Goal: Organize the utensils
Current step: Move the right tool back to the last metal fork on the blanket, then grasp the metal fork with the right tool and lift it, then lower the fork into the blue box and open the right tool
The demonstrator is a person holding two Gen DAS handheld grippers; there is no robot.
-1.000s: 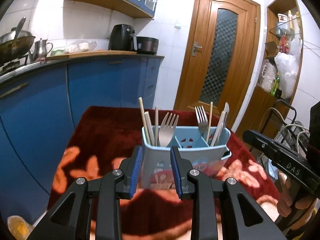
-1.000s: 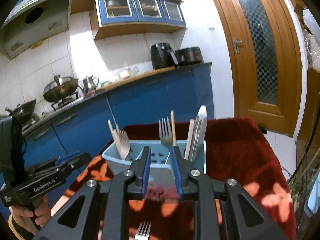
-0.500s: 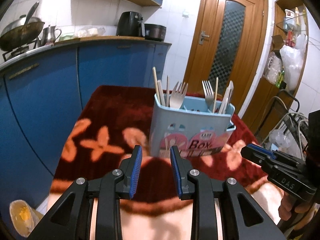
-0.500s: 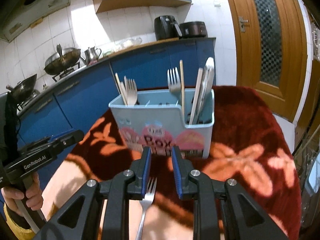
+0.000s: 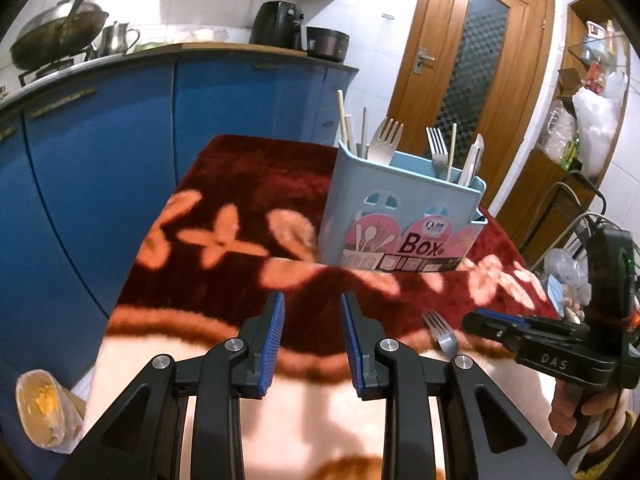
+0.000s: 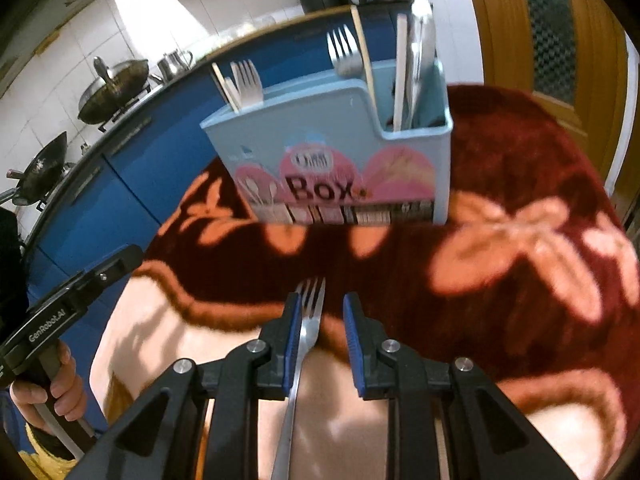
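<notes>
**Straddling a loose fork in front of the utensil caddy**

Hovering low over the table, the right gripper (image 6: 318,314) has its blue-padded jaws spread, with the loose fork (image 6: 306,328) lying between them; its neck runs close along the left pad, though contact cannot be confirmed. The fork rests flat on the blanket (image 6: 500,272), tines pointing toward the caddy. The left gripper (image 5: 312,316) also stands with jaws spread and nothing between them, poised above the cloth a little to the left of the same fork (image 5: 440,330).

Beyond both claws stands the light blue utensil caddy (image 5: 400,208), upright on the blanket. Its left compartment holds a pale fork and chopsticks; its right side holds a metal fork, a chopstick and flat pale utensils. Its front label reads "Box" in large dark letters on a pink panel.

The surface is a plush maroon blanket with orange flower shapes and a cream border. Behind it runs a row of blue cabinets (image 5: 100,152) under a countertop carrying a wok (image 5: 56,44), a metal kettle, and a black air fryer (image 5: 278,26). A wooden door (image 5: 468,64) with a patterned glass panel stands at the right.

The right gripper's body reads "DAS" in the left view; the left handle reads "GenRobot.AI" in the right view, with a hand (image 6: 60,384) wrapped around its grip.
</notes>
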